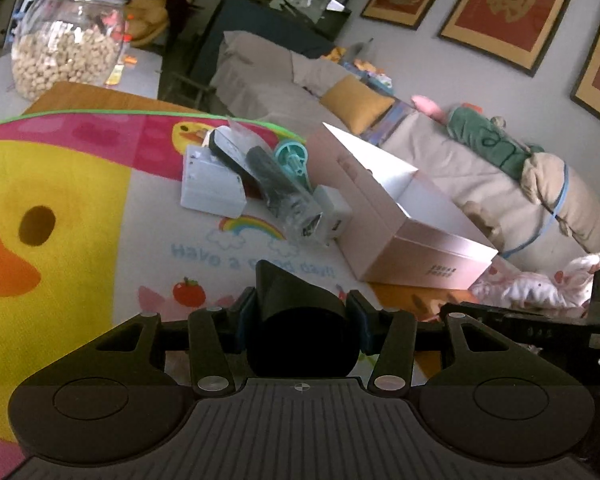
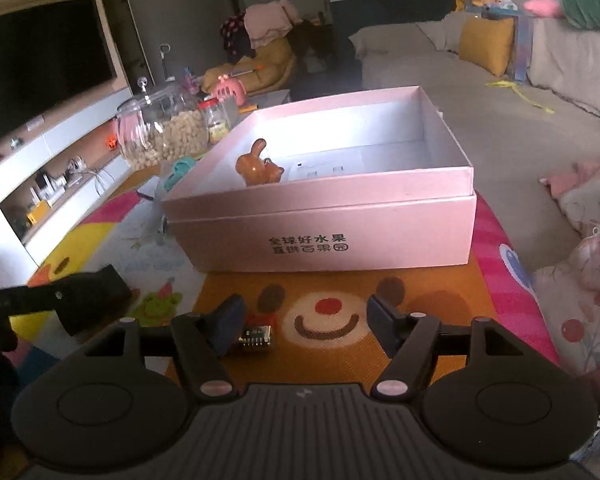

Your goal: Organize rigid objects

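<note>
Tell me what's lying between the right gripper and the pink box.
In the right wrist view, only bare play mat, the orange bear face, separates the right gripper from the pink box. A small electronic part sits beside its left finger.

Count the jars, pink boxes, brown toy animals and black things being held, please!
Glass jars: 2 (big nut-filled jar, small red-lidded jar)
Pink cardboard boxes: 1
Brown glossy animal figurines: 1
Black wedge-shaped objects in the left gripper: 1
Total: 5
</note>
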Tool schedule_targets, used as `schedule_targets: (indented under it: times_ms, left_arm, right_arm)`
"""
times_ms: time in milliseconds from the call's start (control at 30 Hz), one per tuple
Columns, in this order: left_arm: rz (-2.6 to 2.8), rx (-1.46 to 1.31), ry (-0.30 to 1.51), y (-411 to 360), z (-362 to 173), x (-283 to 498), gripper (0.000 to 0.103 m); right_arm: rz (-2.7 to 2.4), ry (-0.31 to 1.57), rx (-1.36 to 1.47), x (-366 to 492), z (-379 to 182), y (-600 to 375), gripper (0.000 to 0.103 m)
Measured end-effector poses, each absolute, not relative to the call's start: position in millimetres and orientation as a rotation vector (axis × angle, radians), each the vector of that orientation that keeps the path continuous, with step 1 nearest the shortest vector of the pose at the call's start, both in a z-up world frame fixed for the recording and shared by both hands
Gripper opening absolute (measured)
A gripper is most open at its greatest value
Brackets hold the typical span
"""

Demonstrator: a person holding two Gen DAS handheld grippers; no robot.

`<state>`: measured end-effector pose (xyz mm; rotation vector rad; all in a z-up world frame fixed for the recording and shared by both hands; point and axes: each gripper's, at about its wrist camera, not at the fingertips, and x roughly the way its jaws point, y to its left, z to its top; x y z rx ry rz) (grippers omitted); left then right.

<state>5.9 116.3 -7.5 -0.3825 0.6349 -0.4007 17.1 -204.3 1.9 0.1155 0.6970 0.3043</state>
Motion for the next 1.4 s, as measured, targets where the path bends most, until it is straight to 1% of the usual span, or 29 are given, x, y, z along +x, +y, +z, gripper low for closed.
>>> schedule_targets:
  times_ms: [67, 333, 500, 567, 633, 700, 767, 933, 1000, 1167, 1300, 1400]
  left_arm:
    - [-0.400, -0.377, 0.632, 116, -7, 5, 0.053]
    - [-0.363, -0.315, 0.638, 104, -3, 2, 0.053]
    - [-0.332, -0.221, 0.648, 88, 1, -8, 0.053]
    - [-0.335, -0.169, 0.650, 82, 2, -12, 0.053]
    - [-0.334, -0.141, 0.652, 78, 3, -15, 0.053]
    - [-0.334, -0.137, 0.650, 78, 2, -16, 0.053]
    - [-0.338, -0.146, 0.645, 79, 2, -17, 0.053]
    - [-0.332, -0.138, 0.640, 78, 2, -19, 0.053]
    - [-0.327, -0.099, 0.643, 73, 3, -21, 0.053]
    - [-0.317, 0.021, 0.641, 58, 6, -28, 0.053]
    - [-0.387, 0.047, 0.625, 55, 17, -44, 0.053]
    - [-0.469, 0.023, 0.576, 51, 43, -51, 0.053]
  right_arm:
    - [0.309, 0.696, 0.053, 18, 1, -192, 0.076]
    - [0.398, 0.627, -0.014, -15, 15, -172, 0.077]
    - [0.345, 0.622, -0.190, -28, 16, -138, 0.078]
    - [0.335, 0.653, -0.212, -26, 13, -134, 0.078]
    - [0.353, 0.714, -0.162, -19, 9, -136, 0.078]
    - [0.369, 0.749, -0.093, -11, 7, -138, 0.087]
    - [0.370, 0.765, -0.057, -7, 8, -137, 0.090]
    - [0.328, 0.747, -0.111, 2, 1, -124, 0.090]
    - [0.326, 0.733, -0.134, 0, 1, -120, 0.082]
    - [0.341, 0.732, -0.098, -6, 9, -128, 0.082]
    - [0.346, 0.665, -0.038, -22, 39, -148, 0.082]
    - [0.316, 0.532, 0.005, -41, 82, -171, 0.082]
